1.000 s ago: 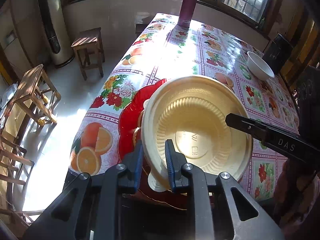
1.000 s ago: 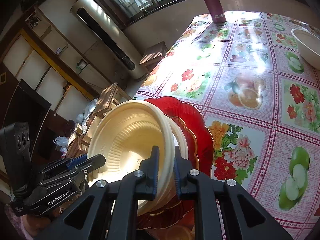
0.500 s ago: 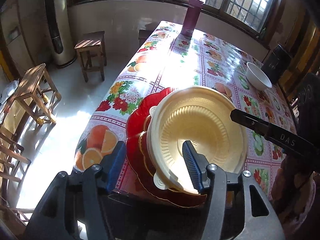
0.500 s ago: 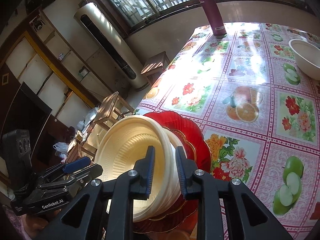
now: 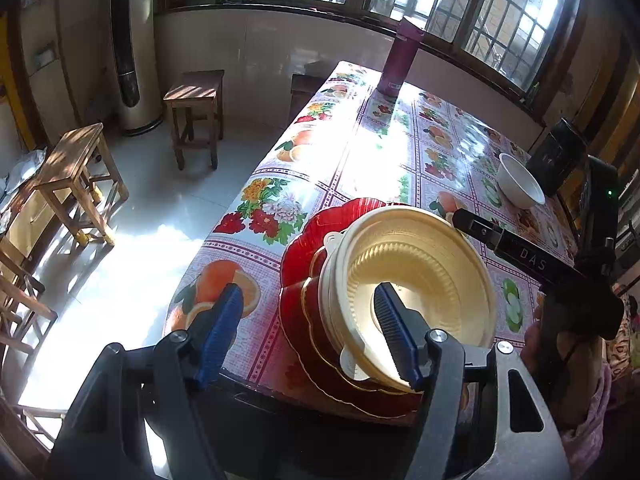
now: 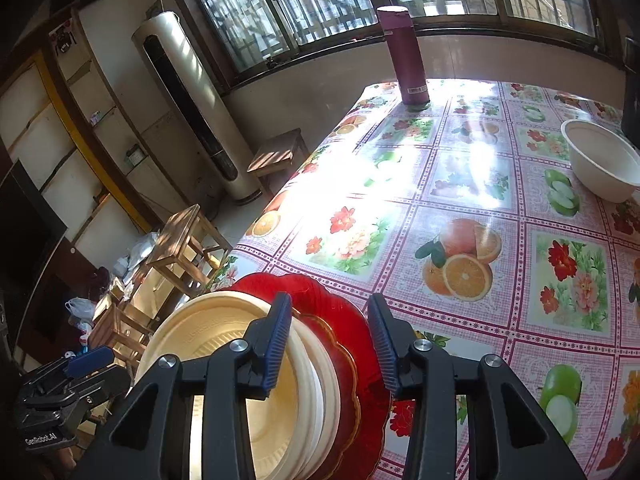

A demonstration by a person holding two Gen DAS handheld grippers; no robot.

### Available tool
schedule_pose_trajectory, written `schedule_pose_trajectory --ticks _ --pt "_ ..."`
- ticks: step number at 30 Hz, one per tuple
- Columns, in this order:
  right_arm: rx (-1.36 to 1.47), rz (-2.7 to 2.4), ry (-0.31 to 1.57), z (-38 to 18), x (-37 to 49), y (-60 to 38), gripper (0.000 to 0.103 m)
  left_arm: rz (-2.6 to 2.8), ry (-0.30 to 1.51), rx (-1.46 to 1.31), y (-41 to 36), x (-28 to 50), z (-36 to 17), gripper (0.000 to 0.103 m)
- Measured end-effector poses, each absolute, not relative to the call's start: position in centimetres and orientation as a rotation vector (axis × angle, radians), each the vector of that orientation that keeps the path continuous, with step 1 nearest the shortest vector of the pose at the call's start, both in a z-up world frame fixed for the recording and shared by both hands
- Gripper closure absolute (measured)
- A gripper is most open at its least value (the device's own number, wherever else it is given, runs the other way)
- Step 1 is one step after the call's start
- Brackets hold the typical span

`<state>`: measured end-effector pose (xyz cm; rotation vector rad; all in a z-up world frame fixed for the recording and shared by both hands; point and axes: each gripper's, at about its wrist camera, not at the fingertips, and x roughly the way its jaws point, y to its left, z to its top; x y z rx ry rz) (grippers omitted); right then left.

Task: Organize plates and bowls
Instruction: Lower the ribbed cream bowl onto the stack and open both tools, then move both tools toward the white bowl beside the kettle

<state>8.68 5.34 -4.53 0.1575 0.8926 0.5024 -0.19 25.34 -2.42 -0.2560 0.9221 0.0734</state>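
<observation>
My left tongs are black angular arms tipped with ribbed blue pads, silver screws at the pivots. My right tongs match: black frame, blue ridged pads, round silver screws. White "DAS" lettering marks one body, "GenRobot.AI" the other.

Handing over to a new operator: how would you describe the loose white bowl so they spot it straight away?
Start at the table with the fruit-and-flower cloth and find the tall purple flask at its window end. The white bowl stands alone on the cloth near the edge to the right of the flask, far from the stack on the red plates. Unlike the cream bowl there, it is deeper, plain white and unstacked.
</observation>
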Motion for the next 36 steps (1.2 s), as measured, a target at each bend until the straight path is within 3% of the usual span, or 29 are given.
schedule_pose_trajectory --ticks 8,11,15,17,18,21,36 --pt "0.206 0.516 0.855 -3.4 8.6 3.3 0.060 0.098 0.880 -0.236 24.4 0.2 -1.3 0.032" --pt "0.231 0.526 0.847 -3.7 8.7 2.1 0.059 0.120 0.850 -0.184 23.2 0.4 -0.7 0.019" --pt "0.281 0.533 0.819 -3.7 8.7 -0.3 0.033 0.155 0.794 -0.086 20.7 0.6 0.4 0.013" --pt "0.290 0.521 0.794 -3.4 8.6 -1.8 0.027 0.161 0.770 -0.052 19.3 0.9 0.9 0.008" --pt "0.295 0.518 0.788 -3.2 8.7 -2.5 0.019 0.158 0.760 -0.040 18.6 1.0 1.2 0.001" --pt "0.321 0.509 0.773 -3.0 8.8 -5.0 0.002 0.137 0.731 -0.004 16.1 1.6 1.9 0.000" --pt "0.435 0.311 0.709 -2.3 11.0 -20.9 0.000 -0.023 0.755 0.117 3.5 7.2 1.8 0.000"
